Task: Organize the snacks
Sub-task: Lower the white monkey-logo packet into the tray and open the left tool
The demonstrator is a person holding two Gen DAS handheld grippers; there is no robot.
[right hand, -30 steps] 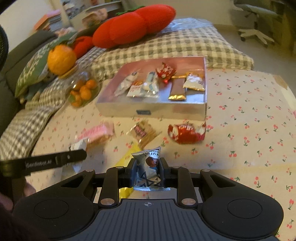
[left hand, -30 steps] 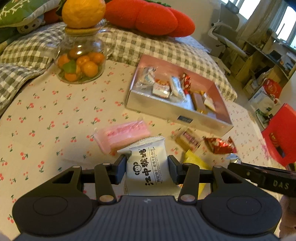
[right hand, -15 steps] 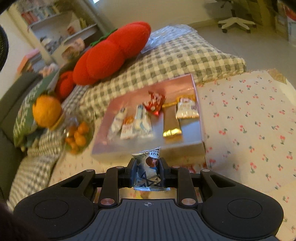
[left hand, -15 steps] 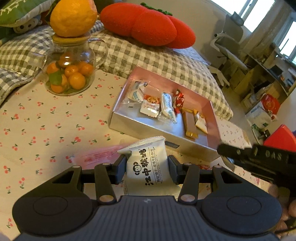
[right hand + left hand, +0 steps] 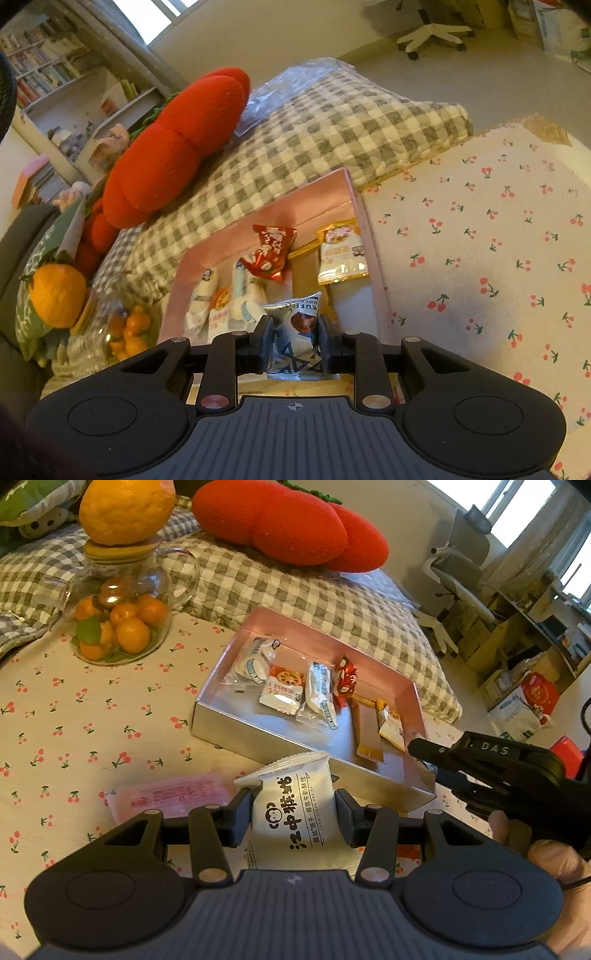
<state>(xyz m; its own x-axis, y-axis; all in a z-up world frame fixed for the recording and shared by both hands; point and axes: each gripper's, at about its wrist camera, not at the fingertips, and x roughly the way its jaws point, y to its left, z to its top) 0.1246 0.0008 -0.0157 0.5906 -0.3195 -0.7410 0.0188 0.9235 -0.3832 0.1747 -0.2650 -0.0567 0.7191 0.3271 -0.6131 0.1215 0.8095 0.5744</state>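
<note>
Six wrapped snacks are counted in the pink box [image 5: 373,648] in the left wrist view: a clear pack at the far left, an orange-printed white sachet [image 5: 282,691], a blue-and-white pack [image 5: 320,694], a red wrapper [image 5: 345,681], a long brown bar [image 5: 365,727] and a small gold sachet at the right. So much of the sorting is judged done. The left hand-held gripper [image 5: 293,814] is clamped on a white biscuit pack [image 5: 295,812], which is held just short of the box's near wall, above the cherry-print worktop [image 5: 74,716]. A pink packet [image 5: 173,795] is left lying on the worktop, near and to the left of the box. The right hand-held gripper [image 5: 491,764] is seen reaching over the box's near right corner. A glass jar of small oranges [image 5: 118,624] is set at the far left.

In the right wrist view, the right hand-held gripper [image 5: 295,338] is closed on a silver chocolate sachet [image 5: 297,336], which is carried over the near part of the pink box [image 5: 354,199], above the packs already inside. A release there is judged to be next.

What is left, as far as is shown: both held packs and the pink packet. Whether other snacks lie under the devices cannot be told.
</note>
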